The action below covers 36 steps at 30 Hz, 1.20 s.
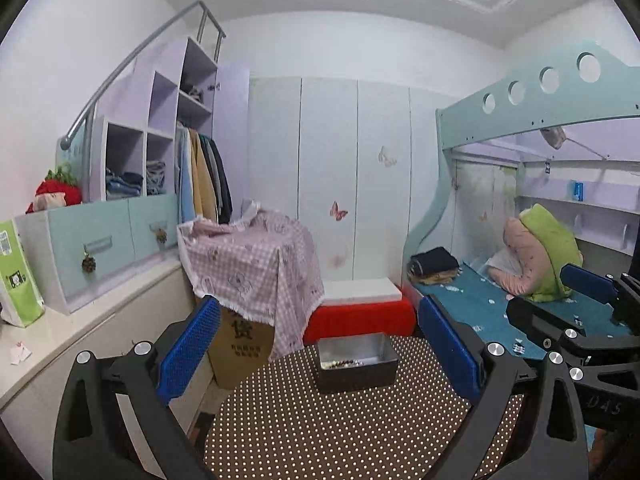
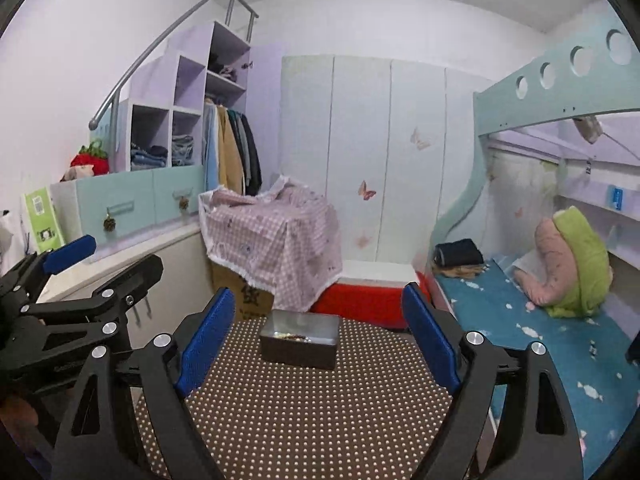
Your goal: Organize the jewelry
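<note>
A small dark metal tin (image 1: pixel 354 362) stands open at the far end of a brown polka-dot surface (image 1: pixel 320 432). Beaded jewelry (image 1: pixel 340 364) lies on its floor. The tin also shows in the right wrist view (image 2: pixel 299 338), with beads (image 2: pixel 294 336) inside. My left gripper (image 1: pixel 316 344) is open and empty, held back from the tin. My right gripper (image 2: pixel 318 332) is open and empty, also short of the tin. Each gripper shows at the edge of the other's view: the right one (image 1: pixel 560 300) and the left one (image 2: pixel 104 252).
A cardboard box under a pink checked cloth (image 1: pixel 256 260) and a red and white box (image 1: pixel 360 312) stand behind the surface. A white counter (image 1: pixel 60 340) runs on the left. A bunk bed with a blue mattress (image 1: pixel 500 308) is on the right.
</note>
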Each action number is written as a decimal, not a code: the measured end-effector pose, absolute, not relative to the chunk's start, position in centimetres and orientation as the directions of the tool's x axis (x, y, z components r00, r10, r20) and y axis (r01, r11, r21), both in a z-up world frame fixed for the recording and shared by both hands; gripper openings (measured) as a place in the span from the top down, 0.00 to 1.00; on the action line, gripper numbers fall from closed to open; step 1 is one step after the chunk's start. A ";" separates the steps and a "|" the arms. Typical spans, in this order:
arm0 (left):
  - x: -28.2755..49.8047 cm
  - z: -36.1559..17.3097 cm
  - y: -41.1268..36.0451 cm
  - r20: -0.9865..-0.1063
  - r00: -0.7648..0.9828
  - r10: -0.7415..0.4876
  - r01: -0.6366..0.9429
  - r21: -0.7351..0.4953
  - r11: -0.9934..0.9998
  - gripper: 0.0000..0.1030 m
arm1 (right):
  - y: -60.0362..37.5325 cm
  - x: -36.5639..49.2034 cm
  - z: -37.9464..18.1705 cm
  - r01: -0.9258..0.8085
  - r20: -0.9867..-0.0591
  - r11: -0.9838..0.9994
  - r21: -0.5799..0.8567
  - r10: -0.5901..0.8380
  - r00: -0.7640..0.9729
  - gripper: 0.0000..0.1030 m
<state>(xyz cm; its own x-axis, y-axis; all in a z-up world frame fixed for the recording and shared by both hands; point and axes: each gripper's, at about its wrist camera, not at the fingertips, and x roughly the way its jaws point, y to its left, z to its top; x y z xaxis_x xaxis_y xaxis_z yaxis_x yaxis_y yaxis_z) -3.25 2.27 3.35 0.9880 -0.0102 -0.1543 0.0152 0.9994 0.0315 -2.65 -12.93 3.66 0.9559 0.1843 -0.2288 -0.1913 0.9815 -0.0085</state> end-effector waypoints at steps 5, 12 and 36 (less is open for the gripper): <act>-4.2 3.8 1.7 -0.108 0.994 -0.003 0.008 0.046 0.999 0.07 | -13.1 -3.5 3.9 -0.175 -0.203 0.985 -0.011 0.169 0.964 0.18; -4.6 3.9 1.6 -0.094 0.996 -0.008 0.011 0.033 0.999 0.07 | -13.4 -4.0 4.1 -0.169 -0.189 0.986 -0.008 0.164 0.968 0.18; -3.2 3.3 1.2 -0.101 0.995 -0.001 0.006 0.045 0.999 0.07 | -14.0 -2.6 3.7 -0.170 -0.218 0.985 0.005 0.167 0.961 0.18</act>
<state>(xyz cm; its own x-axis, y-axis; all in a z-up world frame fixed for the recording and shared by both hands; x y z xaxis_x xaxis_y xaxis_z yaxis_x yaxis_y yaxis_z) -3.24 1.18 3.26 0.9948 -0.0009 -0.1014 0.0055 0.9990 0.0454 -2.60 -13.95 3.66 0.9614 0.1675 -0.2183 -0.1705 0.9853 0.0052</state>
